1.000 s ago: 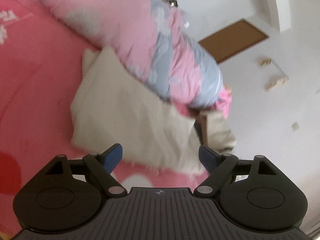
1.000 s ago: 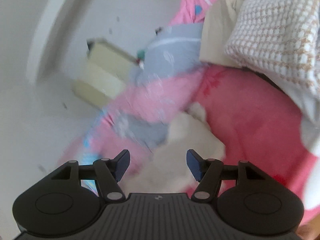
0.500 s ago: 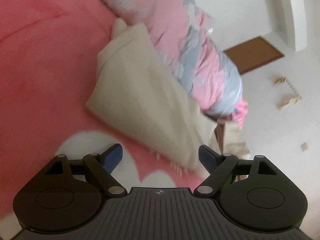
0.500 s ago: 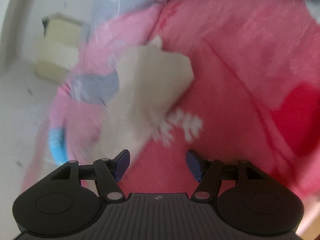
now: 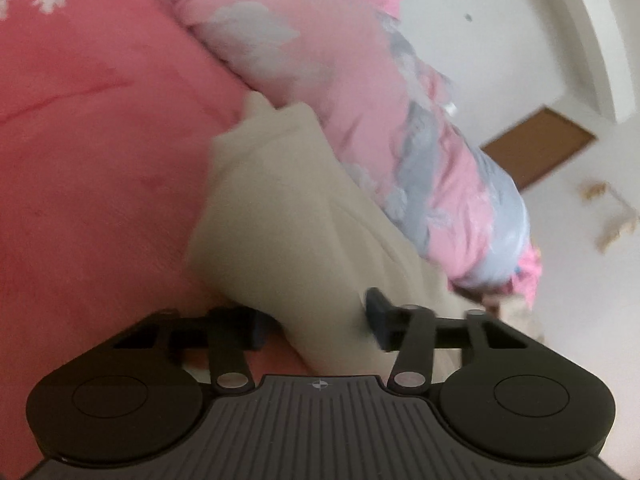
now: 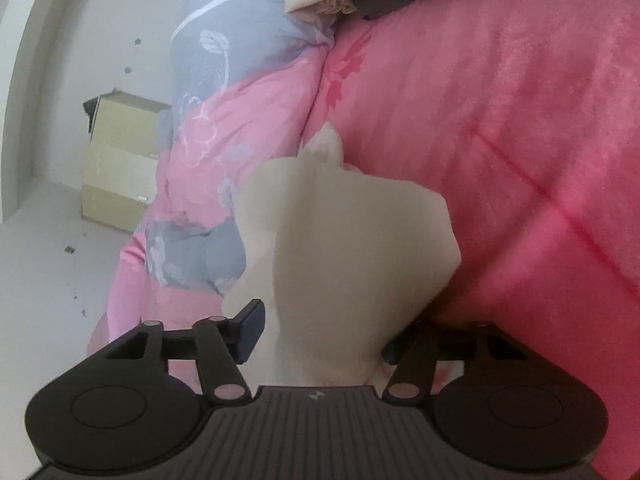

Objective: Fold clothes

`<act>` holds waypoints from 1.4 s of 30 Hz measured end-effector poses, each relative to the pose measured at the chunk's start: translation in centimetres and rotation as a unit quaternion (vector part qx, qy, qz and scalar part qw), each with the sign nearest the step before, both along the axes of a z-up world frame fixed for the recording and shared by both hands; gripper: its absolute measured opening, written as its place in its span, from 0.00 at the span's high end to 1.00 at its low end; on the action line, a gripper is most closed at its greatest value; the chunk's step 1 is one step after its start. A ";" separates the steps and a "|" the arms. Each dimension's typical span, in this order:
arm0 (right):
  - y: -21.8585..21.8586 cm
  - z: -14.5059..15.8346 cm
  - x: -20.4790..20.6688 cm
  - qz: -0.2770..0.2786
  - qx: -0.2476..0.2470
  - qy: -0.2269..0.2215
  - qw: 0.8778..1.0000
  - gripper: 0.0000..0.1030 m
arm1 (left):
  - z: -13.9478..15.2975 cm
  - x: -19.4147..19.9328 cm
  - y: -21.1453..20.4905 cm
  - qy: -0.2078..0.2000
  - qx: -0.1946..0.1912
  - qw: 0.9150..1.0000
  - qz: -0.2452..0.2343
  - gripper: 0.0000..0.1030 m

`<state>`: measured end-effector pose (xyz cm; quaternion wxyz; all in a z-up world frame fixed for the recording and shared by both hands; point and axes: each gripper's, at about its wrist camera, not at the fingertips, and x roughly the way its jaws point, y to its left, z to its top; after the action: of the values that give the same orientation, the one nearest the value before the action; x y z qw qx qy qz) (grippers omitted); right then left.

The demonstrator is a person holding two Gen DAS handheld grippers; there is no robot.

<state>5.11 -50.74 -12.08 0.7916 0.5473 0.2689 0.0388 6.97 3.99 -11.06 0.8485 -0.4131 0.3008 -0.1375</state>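
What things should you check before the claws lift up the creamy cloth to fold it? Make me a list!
1. Cloth between the left claw fingers: ok, the cream cloth fills the gap as they close.
2. Cloth between the right claw fingers: ok, the same cloth runs between them as they close.
3. Both claws pinching firmly: cannot tell, they are closing and the left view is blurred.
4. Only one layer caught: cannot tell, the cloth's edges are hidden near the fingers.
5. Cloth free of the pink and grey quilt: not ok, its far edge lies against the quilt.
6. Room on the pink bedspread for folding: ok.
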 end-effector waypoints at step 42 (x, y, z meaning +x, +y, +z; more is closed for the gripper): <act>2.4 4.4 -21.4 0.053 -0.174 0.035 0.983 0.53 | 4.0 -14.4 11.9 -0.010 0.105 0.993 -0.051 0.33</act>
<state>-16.30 -48.36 -7.73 0.8619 0.3869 0.3274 0.0137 -7.44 15.88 -7.04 0.8820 -0.3041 0.3261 -0.1526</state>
